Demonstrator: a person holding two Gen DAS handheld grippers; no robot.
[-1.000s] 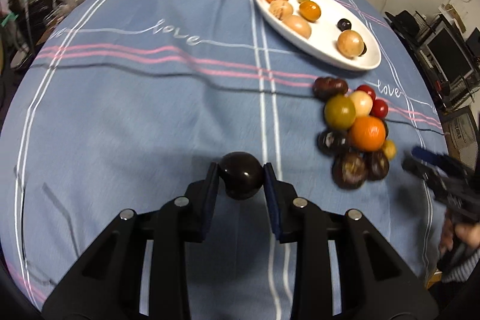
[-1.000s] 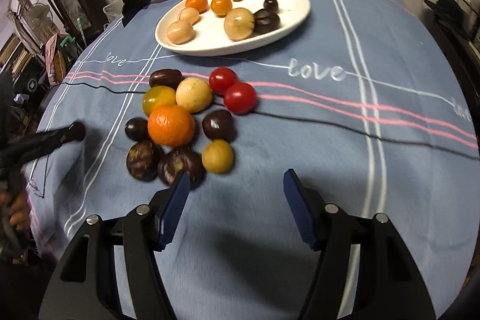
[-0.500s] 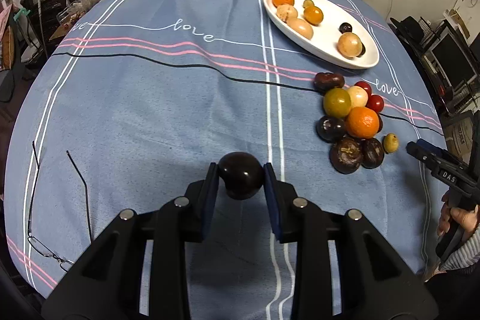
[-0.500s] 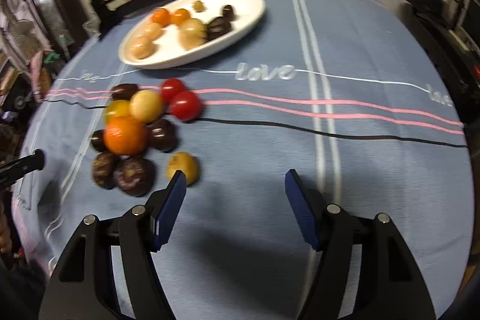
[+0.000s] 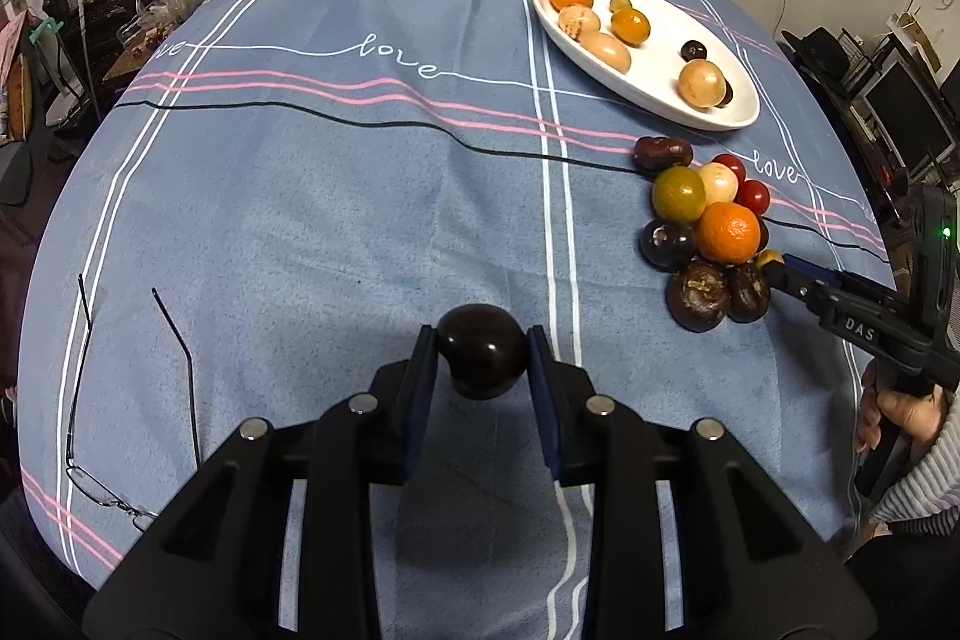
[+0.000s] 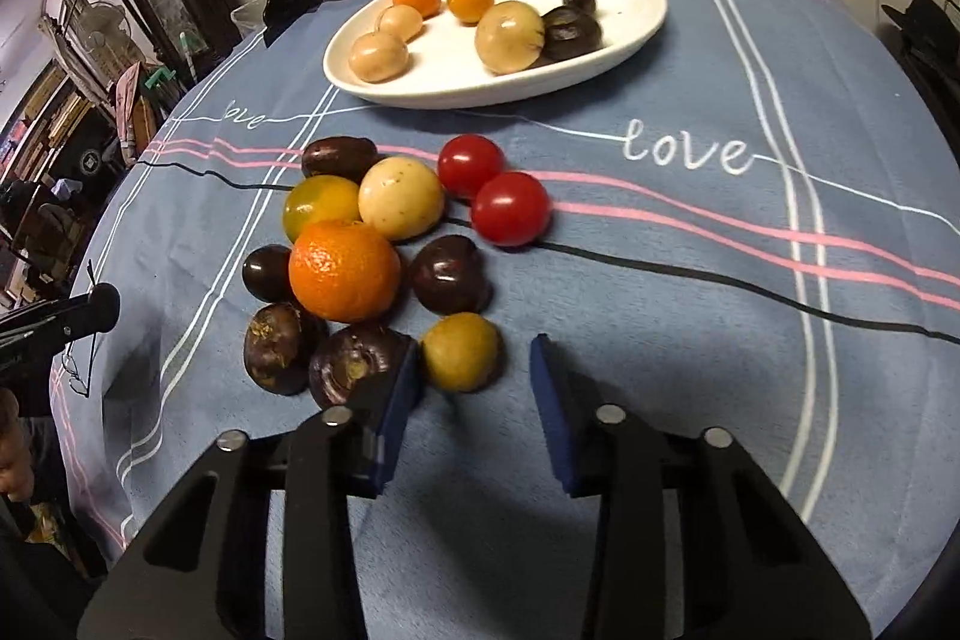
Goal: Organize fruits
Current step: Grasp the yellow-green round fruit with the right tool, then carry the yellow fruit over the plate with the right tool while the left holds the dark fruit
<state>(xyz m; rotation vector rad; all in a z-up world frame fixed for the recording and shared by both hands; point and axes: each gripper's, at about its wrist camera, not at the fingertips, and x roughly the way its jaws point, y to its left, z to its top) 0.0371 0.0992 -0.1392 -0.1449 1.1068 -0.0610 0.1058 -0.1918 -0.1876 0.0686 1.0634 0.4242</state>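
Fruit lies heaped near the worktop's right edge, with more on the white plate point(image 6: 636, 22) toward the far edge. The left claw point(image 5: 482, 361) is clenched on a dark plum point(image 5: 482, 349). The right claw point(image 6: 474, 388) has just been closing; a small yellow fruit point(image 6: 461, 352) sits between its pads, unpinched.

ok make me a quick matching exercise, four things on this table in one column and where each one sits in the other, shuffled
Things:
1. dark round fruit
2. small yellow fruit
3. eyeglasses
4. large tan fruit

Places:
A. on the white plate
B. clamped in the left gripper
C. between the right gripper's blue pads
D. lying alone on the blue tablecloth

Pairs: 1-B, 2-C, 3-D, 4-A
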